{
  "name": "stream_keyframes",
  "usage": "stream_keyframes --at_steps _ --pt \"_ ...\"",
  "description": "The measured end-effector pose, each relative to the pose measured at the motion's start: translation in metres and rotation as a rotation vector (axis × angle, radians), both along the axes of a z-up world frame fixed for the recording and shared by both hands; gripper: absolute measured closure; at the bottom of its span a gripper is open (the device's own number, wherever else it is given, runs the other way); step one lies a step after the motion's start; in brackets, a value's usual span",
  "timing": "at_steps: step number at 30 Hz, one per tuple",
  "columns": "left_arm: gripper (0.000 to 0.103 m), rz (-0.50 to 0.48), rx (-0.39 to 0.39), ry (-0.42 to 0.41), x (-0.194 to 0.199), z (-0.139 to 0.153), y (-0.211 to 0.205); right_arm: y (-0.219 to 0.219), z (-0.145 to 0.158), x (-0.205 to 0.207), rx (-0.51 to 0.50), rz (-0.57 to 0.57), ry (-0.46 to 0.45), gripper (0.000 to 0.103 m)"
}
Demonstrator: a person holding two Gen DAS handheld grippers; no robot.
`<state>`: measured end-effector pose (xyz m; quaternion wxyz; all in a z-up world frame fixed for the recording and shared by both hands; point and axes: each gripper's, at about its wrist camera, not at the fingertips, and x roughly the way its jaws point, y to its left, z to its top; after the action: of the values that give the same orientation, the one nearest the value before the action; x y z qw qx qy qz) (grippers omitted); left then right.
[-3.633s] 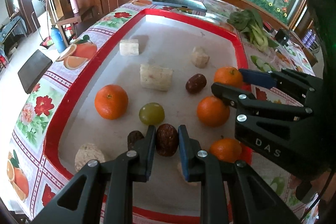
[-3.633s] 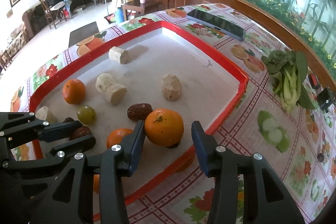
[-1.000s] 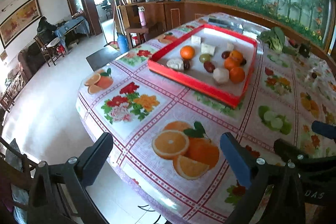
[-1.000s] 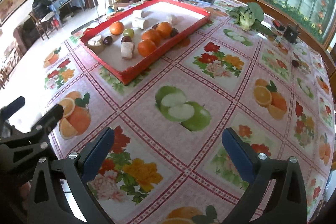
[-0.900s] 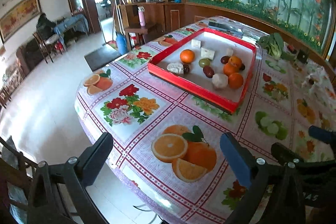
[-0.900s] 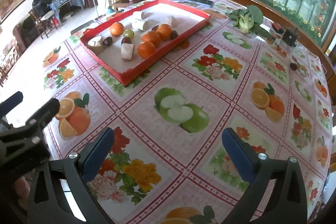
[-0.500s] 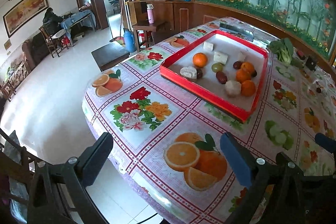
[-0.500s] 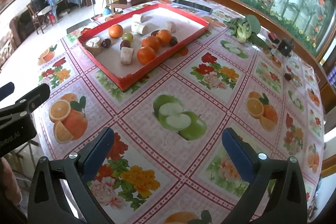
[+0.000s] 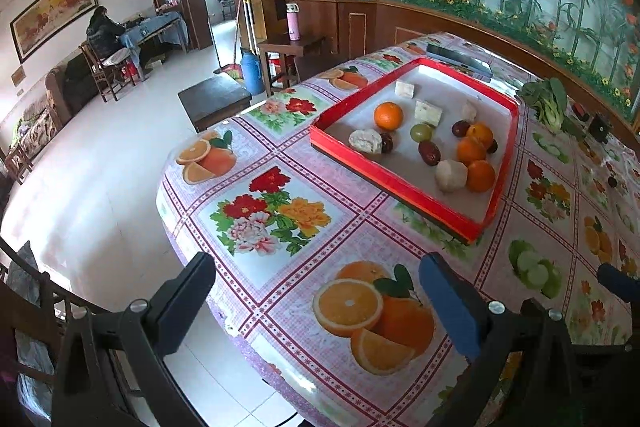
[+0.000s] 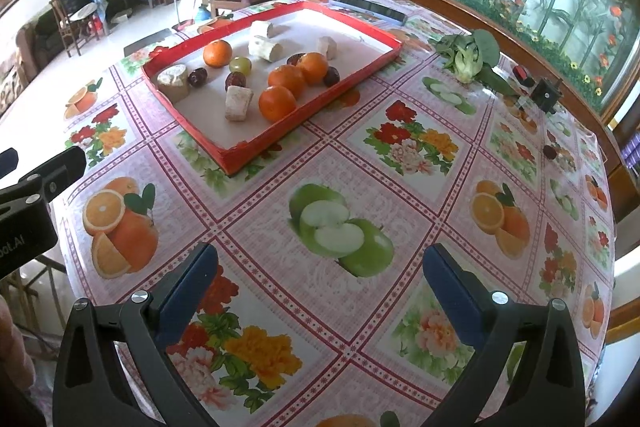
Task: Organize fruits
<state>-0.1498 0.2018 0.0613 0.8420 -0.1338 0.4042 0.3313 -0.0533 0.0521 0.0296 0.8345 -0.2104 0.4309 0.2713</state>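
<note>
Both tools were black plastic. The left tongs [image 9: 316,285] had two angular arms with triangular cut-outs, blue pads [image 9: 448,307] on the inner faces and silver screw heads at the joints. The right tongs [image 10: 320,279] were built alike, with blue pads [image 10: 452,291] and silver screws. White lettering marked the left tool's body at the left edge of the right view.

Red tray [image 10: 256,149]; orange mandarins [image 10: 277,103]; pink-checked tablecloth [image 10: 400,203], fruit and flower prints.
</note>
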Motion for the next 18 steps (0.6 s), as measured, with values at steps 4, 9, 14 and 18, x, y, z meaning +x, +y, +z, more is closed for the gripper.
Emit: stream_keyframes --at_steps 4,9,14,18 --pt "0.0 -0.003 -0.012 -0.007 0.002 -0.002 0.0 0.0 -0.002 0.002 -0.001 0.001 0.008 0.0" --pt "0.0 -0.002 -0.005 -0.006 0.006 -0.003 -0.001 0.001 -0.003 0.004 -0.003 0.005 0.008 0.0" --pt "0.0 -0.006 -0.024 0.001 0.011 -0.005 0.0 0.001 -0.003 0.005 -0.002 0.002 0.011 0.0" --pt "0.0 -0.011 -0.036 0.006 0.015 -0.007 0.001 0.001 -0.004 0.008 -0.003 0.002 0.011 0.0"
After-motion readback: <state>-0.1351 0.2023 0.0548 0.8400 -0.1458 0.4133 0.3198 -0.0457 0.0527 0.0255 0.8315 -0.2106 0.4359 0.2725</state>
